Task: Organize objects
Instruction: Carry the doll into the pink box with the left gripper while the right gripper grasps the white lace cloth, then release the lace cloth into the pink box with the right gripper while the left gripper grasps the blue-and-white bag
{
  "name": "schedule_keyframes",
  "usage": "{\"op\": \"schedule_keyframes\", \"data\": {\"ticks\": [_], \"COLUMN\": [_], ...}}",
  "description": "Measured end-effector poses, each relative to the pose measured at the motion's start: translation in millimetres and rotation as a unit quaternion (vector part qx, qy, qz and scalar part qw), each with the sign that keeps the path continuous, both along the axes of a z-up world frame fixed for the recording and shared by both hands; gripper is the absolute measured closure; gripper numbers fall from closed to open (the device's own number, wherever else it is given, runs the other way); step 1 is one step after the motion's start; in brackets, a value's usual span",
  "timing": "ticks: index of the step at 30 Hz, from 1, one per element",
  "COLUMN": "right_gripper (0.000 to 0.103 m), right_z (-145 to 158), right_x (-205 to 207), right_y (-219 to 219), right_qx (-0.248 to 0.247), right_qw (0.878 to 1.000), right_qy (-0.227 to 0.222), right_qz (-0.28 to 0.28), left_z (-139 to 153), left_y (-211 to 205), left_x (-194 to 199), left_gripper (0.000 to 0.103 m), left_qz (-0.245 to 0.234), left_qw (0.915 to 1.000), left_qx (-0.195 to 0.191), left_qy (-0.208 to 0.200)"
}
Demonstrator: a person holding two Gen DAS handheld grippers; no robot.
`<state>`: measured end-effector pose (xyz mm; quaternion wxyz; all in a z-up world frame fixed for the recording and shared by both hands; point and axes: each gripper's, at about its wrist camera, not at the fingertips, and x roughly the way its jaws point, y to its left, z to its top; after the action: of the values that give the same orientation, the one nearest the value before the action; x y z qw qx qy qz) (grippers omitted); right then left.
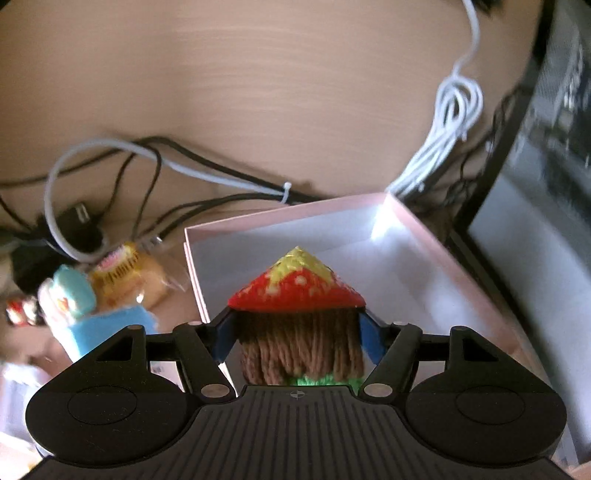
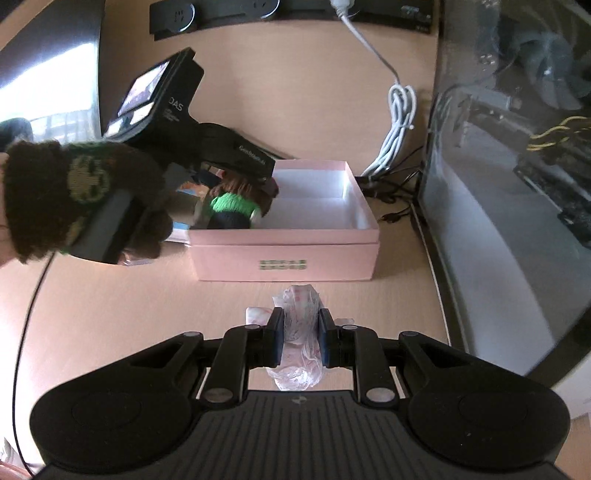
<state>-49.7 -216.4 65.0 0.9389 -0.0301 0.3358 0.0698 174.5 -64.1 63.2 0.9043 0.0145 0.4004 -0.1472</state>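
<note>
A doll with a red and yellow cone hat [image 1: 295, 284], brown yarn hair and green clothes sits between the blue pads [image 1: 223, 338] of my left gripper [image 1: 297, 332], which is shut on it. It hangs over the left part of an open pink box [image 1: 280, 214] with a white inside. From the right wrist view, a gloved hand [image 2: 55, 195] holds that left gripper [image 2: 258, 184] with the doll [image 2: 232, 205] low over the pink box [image 2: 284, 254]. My right gripper [image 2: 301, 332] is shut on a clear plastic packet [image 2: 297, 302] just in front of the box.
White cable bundle [image 1: 454, 107] and black cables [image 1: 184, 158] lie behind the box. A blue and white toy [image 1: 74, 295] and a wrapped yellow snack [image 1: 125, 273] sit left of it. A glass-sided computer case [image 2: 517, 184] stands on the right, a power strip [image 2: 221, 14] at the back.
</note>
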Motion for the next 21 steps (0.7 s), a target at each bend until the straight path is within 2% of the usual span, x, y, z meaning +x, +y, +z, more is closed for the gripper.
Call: {"op": "schedule_keyframes", "data": {"ticks": [2, 7, 11, 15, 18, 19, 20, 21], "right_gripper": [0.085, 0.085, 0.085, 0.085, 0.085, 0.079, 0.061, 0.049], "right_z": [0.7, 12.8, 28.8, 47.3, 54.3, 53.0, 49.5, 44.8], "right_x": [5.0, 26.8, 56.2, 99.2, 148.1, 166.9, 183.8, 200.3], "right_y": [2.8, 2.2, 0.3, 9.6, 17.0, 19.2, 21.1, 22.3], "right_qx": [-0.006, -0.005, 0.012, 0.026, 0.041, 0.039, 0.038, 0.035], "right_qw": [1.0, 1.0, 0.999, 0.996, 0.994, 0.994, 0.995, 0.996], "right_qy": [-0.004, -0.029, -0.049, -0.081, -0.094, -0.094, -0.084, -0.063], "right_qz": [0.007, 0.008, 0.005, -0.005, -0.031, -0.041, -0.049, -0.055], "left_z": [4.3, 37.5, 56.5, 44.4, 23.7, 19.9, 16.5, 15.0], "left_y": [0.6, 27.5, 54.6, 80.7, 104.1, 112.7, 123.4, 133.8], "left_x": [-5.2, -32.4, -72.3, -130.0, -160.9, -165.6, -168.0, -168.7], "left_gripper": [0.031, 0.034, 0.034, 0.034, 0.034, 0.034, 0.034, 0.034], "left_qz": [0.003, 0.044, 0.04, 0.042, 0.08, 0.095, 0.111, 0.128], "left_qw": [0.9999, 0.9939, 0.9874, 0.9879, 0.9879, 0.9866, 0.9845, 0.982], "left_qx": [0.005, -0.087, -0.139, -0.14, -0.129, -0.131, -0.135, -0.138], "left_qy": [-0.009, -0.052, -0.063, -0.052, -0.031, -0.022, -0.012, -0.005]}}
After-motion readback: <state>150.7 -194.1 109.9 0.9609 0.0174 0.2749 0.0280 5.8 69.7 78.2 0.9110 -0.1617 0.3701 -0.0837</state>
